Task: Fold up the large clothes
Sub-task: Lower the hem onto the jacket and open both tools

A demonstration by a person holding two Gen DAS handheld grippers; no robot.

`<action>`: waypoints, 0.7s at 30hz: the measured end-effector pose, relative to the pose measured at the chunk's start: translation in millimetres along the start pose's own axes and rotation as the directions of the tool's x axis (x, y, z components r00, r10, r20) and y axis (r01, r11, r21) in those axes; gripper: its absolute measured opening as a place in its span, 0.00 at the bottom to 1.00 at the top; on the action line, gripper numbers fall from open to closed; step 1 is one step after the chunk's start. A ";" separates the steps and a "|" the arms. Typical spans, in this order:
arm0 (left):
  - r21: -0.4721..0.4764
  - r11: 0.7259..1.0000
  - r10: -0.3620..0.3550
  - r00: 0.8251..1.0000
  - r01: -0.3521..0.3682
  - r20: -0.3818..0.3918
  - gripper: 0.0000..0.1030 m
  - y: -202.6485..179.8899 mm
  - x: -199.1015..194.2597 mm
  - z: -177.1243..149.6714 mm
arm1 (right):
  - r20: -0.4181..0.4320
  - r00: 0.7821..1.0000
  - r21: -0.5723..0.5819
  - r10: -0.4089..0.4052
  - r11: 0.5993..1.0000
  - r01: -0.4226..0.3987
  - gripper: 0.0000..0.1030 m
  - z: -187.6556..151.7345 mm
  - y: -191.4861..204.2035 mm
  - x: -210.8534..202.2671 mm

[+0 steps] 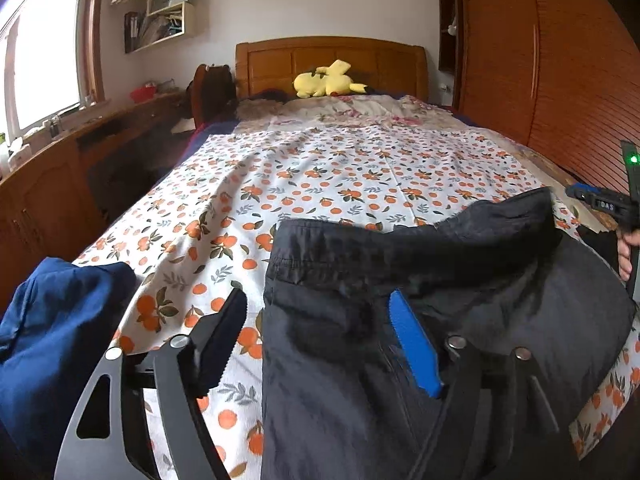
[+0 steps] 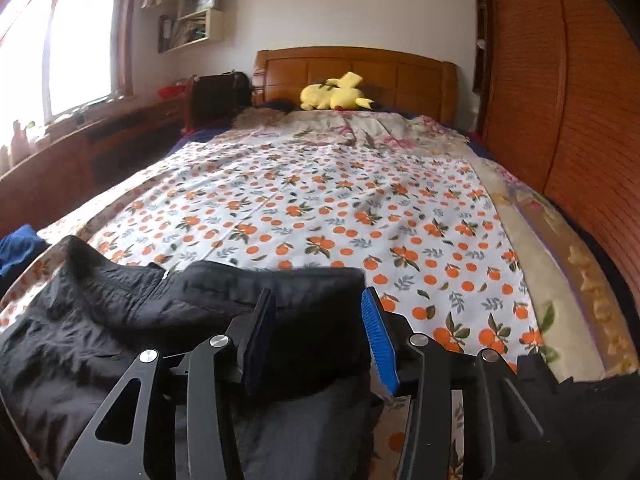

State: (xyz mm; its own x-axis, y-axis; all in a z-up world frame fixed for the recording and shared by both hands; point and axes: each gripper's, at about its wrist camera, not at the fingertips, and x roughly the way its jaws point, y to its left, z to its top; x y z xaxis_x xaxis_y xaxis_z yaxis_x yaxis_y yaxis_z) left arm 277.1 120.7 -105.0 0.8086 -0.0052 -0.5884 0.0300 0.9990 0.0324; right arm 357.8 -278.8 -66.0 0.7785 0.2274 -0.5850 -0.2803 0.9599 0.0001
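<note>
Both claws let go: dark garment set down at the near end of the bed, fold seemingly between grips.

Your left gripper [image 1: 320, 344] stands wide apart, the black garment [image 1: 440, 288] bunched over its blue pad but not pinched; your right gripper [image 2: 320, 336] is partly apart, straddling the garment's far right edge, pads not pressing. The garment lies on the orange-print sheet [image 2: 320, 208], a blue cloth [image 1: 60, 320] just beside it at left. Next, I judge, you need a fresh pinch on an edge or corner to carry over. Hard to tell: what kind of garment, its near hem cut off below both views, its layers lost in black.
</note>
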 end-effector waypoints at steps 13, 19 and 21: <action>0.026 0.999 -0.044 0.998 0.043 0.051 0.96 -21.0 -39.0 -18.4 | -0.114 0.978 -0.157 0.173 0.969 -0.189 0.42 -6.2 121.7 25.3; 0.022 0.998 -0.056 0.997 0.054 0.059 0.97 -23.3 -46.9 -23.9 | -0.207 0.968 -0.150 0.141 0.973 -0.173 0.42 -14.7 142.6 64.6; 0.023 0.998 -0.056 0.997 0.055 0.060 0.97 -23.4 -48.1 -25.5 | -0.222 0.968 -0.154 0.118 0.976 -0.154 0.42 -15.9 144.0 72.2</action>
State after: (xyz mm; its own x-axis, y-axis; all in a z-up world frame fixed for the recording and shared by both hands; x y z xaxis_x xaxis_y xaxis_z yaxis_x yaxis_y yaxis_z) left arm 222.5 98.7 -98.0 0.8395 -0.0641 -0.5396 0.0878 0.9960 0.0184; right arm 364.8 -126.8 -121.0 0.5957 0.2967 -0.7465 -0.4798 0.8767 -0.0344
